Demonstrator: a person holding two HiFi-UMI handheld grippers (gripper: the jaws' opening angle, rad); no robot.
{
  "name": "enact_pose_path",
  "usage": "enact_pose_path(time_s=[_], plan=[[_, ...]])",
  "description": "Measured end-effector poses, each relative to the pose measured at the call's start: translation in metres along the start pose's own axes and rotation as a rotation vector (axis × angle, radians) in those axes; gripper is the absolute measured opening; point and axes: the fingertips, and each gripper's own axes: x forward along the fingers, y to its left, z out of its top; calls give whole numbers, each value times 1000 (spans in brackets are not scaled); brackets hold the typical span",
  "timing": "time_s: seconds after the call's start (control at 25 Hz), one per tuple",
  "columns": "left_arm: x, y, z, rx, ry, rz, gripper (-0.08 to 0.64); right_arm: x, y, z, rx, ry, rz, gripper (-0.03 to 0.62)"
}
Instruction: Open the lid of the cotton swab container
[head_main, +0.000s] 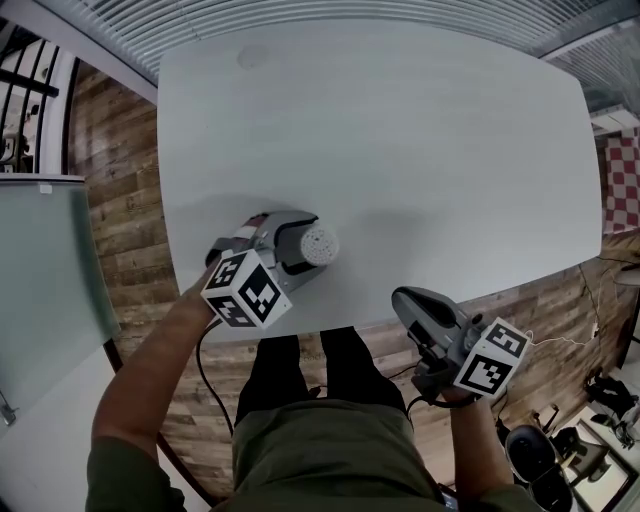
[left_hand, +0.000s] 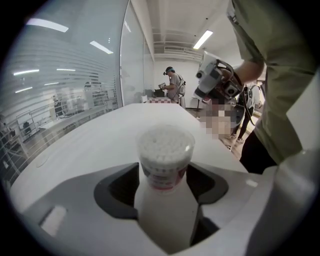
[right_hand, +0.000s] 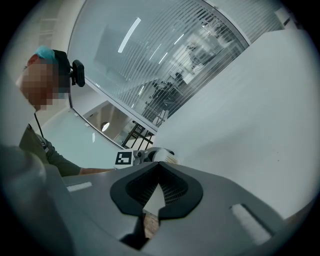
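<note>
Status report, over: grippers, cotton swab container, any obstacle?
Left gripper shut on cotton swab container, lid looks on. Right gripper shut, empty. No obstacle seen.

Head view looks steeply down; both gripper views share the table (head_main: 400, 150).

The container (head_main: 320, 244) sits in your left tool (head_main: 298, 248), over the bench (head_main: 400, 130) edge; your right tool (head_main: 402, 298) lies well to its right.
</note>
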Motion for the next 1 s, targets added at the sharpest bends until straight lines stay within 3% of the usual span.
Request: enact_pose_path(time_s=[0.4, 1.0], plan=[[4, 0, 4, 27, 27, 36, 272, 0, 5, -1, 2, 3, 9, 9], [-23, 0, 16, -16, 13, 59, 268, 1, 25, 20, -58, -24, 29, 9]])
